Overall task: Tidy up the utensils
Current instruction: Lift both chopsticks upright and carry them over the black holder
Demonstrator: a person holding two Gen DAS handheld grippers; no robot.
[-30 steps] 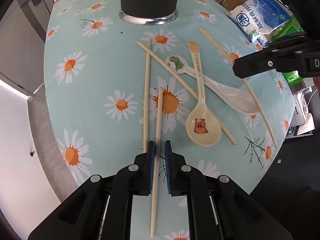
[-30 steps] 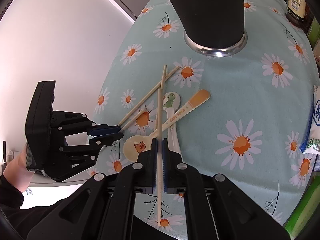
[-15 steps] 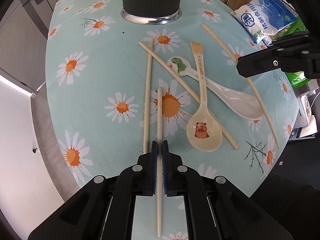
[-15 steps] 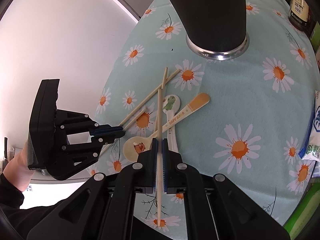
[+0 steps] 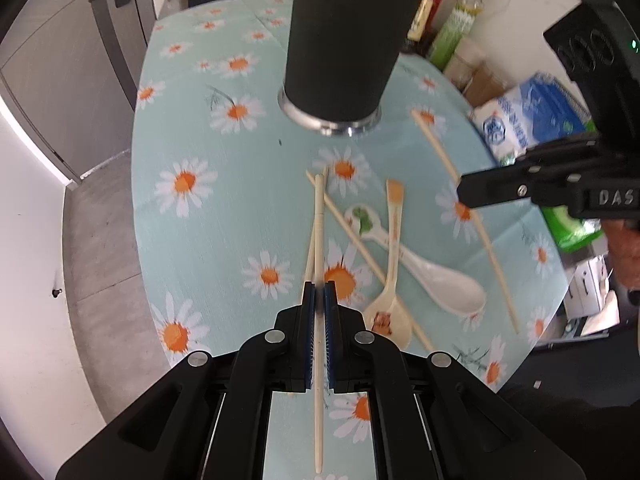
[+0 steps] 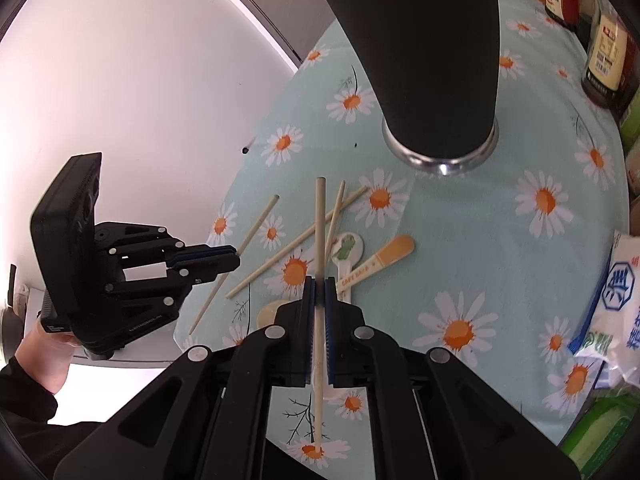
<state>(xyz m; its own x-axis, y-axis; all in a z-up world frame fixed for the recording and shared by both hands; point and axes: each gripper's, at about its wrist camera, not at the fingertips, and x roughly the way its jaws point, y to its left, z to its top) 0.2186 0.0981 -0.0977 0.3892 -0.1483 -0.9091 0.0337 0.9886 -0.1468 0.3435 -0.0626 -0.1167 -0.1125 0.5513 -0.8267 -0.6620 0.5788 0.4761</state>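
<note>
1. While my left hand-held gripper (image 5: 319, 300) pinches one chopstick (image 5: 319, 236), its long axis points to 12 o'clock, at the black holder (image 5: 344, 44).
2. My right hand-held gripper (image 6: 319, 296) pinches another chopstick (image 6: 319, 232), likewise aimed at 12.
3. Spoons lie on the counter (image 5: 200, 240) at 2 o'clock.

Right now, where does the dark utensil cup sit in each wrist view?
Left wrist: dark utensil cup top centre, beyond the left gripper.
Right wrist: the cup top, right of centre, beyond the right gripper.
Shared landmark: the green-animal spoon on the daisy cloth.
</note>
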